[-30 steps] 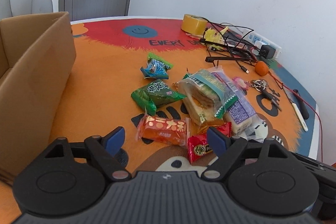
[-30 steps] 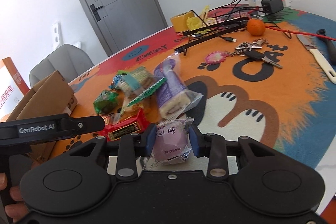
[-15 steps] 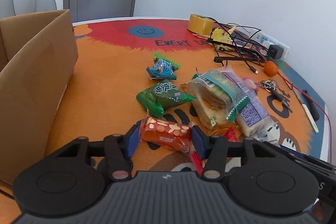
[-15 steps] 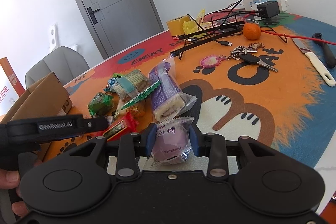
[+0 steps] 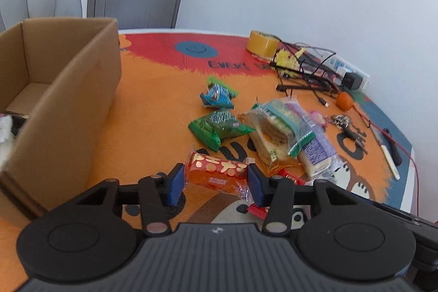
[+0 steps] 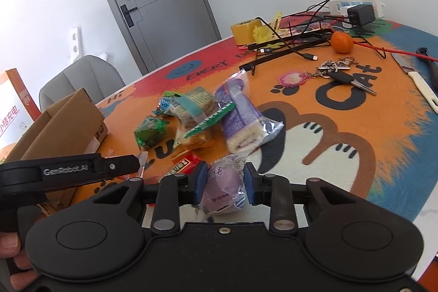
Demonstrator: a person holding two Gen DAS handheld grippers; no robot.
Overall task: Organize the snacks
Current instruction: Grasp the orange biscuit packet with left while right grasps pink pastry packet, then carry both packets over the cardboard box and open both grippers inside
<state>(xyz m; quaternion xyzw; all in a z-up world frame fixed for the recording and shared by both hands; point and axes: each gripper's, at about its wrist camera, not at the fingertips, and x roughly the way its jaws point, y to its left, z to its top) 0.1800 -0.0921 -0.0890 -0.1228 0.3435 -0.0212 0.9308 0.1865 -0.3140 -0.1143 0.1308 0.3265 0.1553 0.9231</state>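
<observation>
Left gripper (image 5: 216,182): lower centre of its own view, both blue pads pressed against the ends of the orange snack packet (image 5: 216,173), which it holds
Orange snack packet: between the pads, lying crosswise, just below the green packet (image 5: 219,127)
Right gripper (image 6: 223,186): lower centre of its view, clamped on the purple snack pouch (image 6: 223,188)
Purple snack pouch: upright between the pads, clear wrapper crinkled at its top
Red packet (image 6: 182,164): on the tabletop just left of the right gripper, partly hidden behind the left gripper's arm
Snack pile: a clear-wrapped biscuit pack (image 5: 273,136) leans against a purple-wrapped cake roll (image 6: 241,119) at mid-frame; the green packet and a blue packet (image 5: 217,96) lie to its left
Cardboard box (image 5: 63,106): open, at the left of the left view, well apart from the pile; something pale shows inside at the frame edge
Tabletop (image 6: 342,155): covered by an orange cartoon mat
Upper right of both views: tape roll (image 5: 261,43), tangled cables (image 5: 306,70), a small orange (image 6: 341,41), keys (image 6: 338,73), a knife (image 6: 416,78)
</observation>
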